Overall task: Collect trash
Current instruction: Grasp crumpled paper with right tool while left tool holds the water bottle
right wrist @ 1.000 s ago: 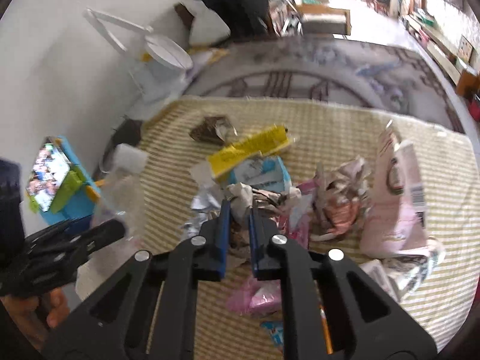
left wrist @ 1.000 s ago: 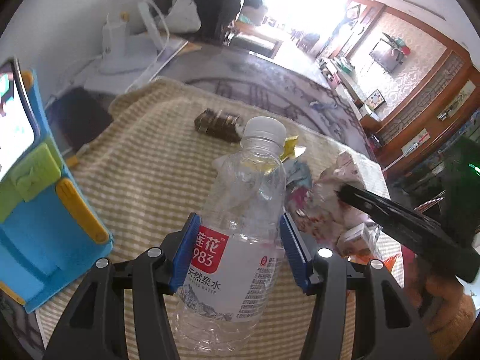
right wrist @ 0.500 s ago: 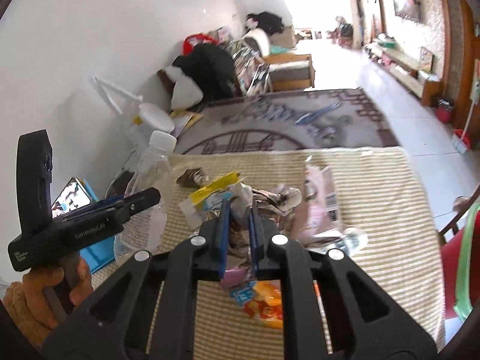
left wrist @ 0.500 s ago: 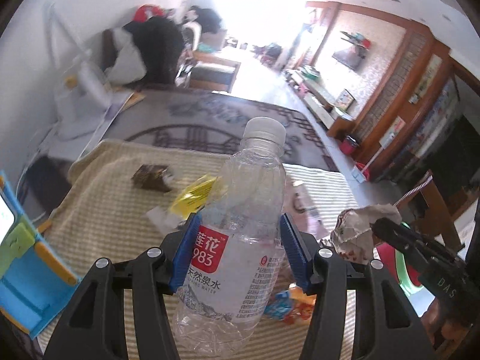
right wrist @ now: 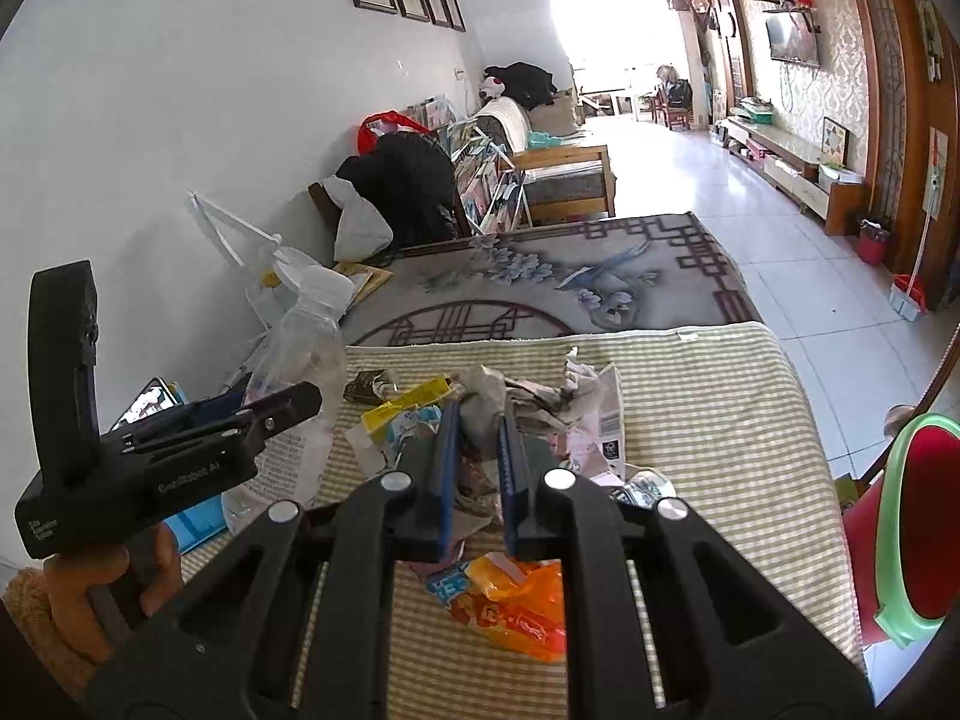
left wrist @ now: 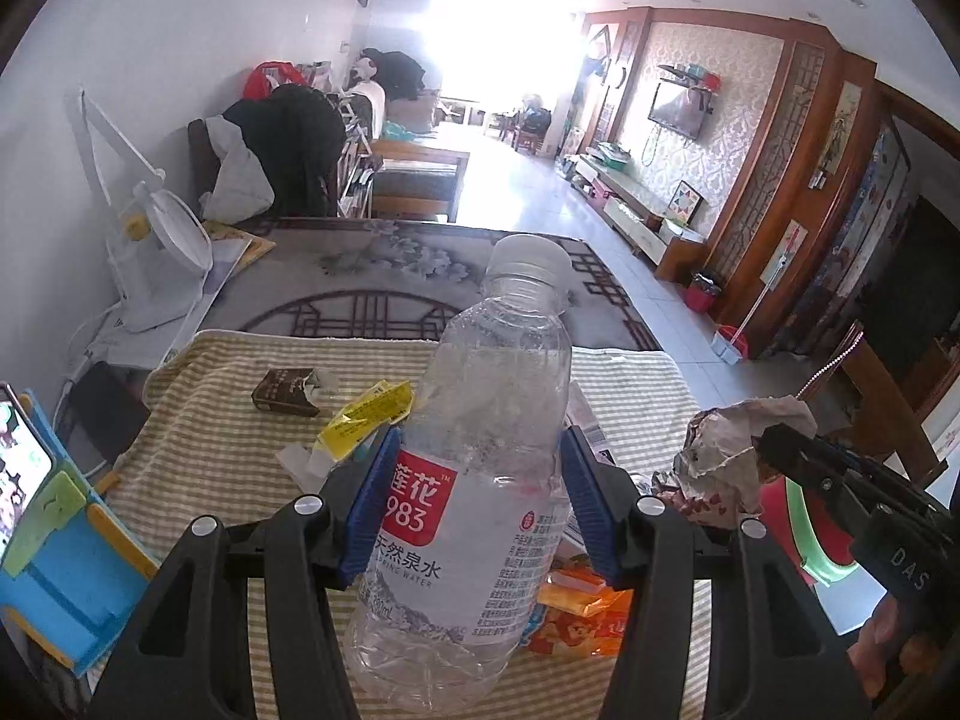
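The left claw is clamped on a clear plastic water bottle with a red label, its blue pads pressed to both sides of the body; the bottle stands upright, raised above the counter, which is covered by a striped cloth. The right claw is closed on a wad of crumpled paper, also held off the counter. Remaining trash lies on the cloth: a yellow wrapper, a dark brown carton and an orange snack bag. A red bin with a green rim sits beyond the counter's right edge.
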Demonstrator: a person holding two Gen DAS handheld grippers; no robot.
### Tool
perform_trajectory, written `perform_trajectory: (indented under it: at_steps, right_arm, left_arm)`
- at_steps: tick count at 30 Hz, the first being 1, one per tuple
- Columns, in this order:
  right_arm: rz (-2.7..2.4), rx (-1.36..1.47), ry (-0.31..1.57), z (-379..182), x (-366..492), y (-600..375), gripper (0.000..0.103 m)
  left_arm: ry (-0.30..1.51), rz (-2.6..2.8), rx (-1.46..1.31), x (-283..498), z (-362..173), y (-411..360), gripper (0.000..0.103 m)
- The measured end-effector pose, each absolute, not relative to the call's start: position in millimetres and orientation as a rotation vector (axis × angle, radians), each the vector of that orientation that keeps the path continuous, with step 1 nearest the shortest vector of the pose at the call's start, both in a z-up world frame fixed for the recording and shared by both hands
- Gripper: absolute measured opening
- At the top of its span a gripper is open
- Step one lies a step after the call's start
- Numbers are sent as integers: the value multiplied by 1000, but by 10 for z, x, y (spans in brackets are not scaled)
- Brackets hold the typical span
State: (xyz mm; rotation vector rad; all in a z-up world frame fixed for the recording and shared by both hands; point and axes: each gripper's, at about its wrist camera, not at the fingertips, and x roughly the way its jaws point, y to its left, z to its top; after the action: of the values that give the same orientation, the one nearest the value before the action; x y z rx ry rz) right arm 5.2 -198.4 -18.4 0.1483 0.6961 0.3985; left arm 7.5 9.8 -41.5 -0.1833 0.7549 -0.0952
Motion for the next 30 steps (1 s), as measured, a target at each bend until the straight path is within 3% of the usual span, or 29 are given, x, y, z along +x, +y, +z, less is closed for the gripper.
perform_trajectory:
  at_steps: [30]
  right_arm:
    - [471, 165, 708, -155, 158, -3771, 13]
  left_arm:
    - [767, -33, -135, 43, -297, -1806, 53]
